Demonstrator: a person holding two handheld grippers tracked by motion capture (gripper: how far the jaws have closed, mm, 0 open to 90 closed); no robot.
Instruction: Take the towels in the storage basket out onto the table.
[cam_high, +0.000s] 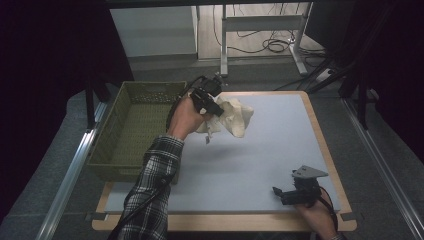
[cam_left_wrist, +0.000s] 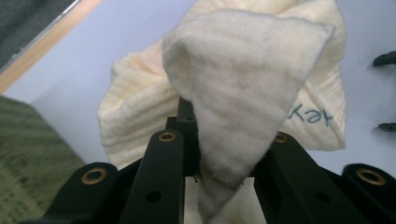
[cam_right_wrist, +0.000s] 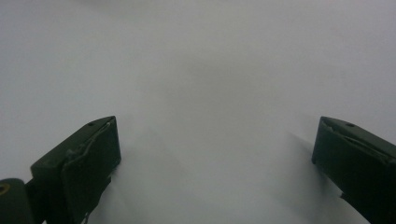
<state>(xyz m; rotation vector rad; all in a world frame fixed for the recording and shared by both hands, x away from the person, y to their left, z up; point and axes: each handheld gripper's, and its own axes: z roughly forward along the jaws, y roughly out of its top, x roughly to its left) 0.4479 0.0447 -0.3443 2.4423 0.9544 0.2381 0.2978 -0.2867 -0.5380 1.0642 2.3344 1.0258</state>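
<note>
At the left edge of the table (cam_high: 280, 150), a green woven basket (cam_high: 131, 131) is sitting with its long side running along the tabletop. Its interior is showing bare weave on the floor and walls; no item is lying inside it. In the left gripper view a corner of the same green weave is appearing at the lower left.

Just right of the basket's far corner, the left gripper (cam_high: 212, 106) is holding a cream knitted cloth (cam_high: 234, 116) clear of the table surface, with a shadow lying on the table beneath it. The cloth is hanging bunched to the right of the gripper, outside the basket and near its rim. In the left gripper view the jaws are standing narrow and pinching a fold of the cloth (cam_left_wrist: 243, 88); blue stitched lettering is showing on its right side. A plaid sleeve is leading up to the hand carrying this gripper.

At the near right corner of the table, the right gripper (cam_high: 278, 193) is resting low over the bare surface, well apart from the cloth. In the right gripper view its jaws are standing wide with nothing between them.
</note>
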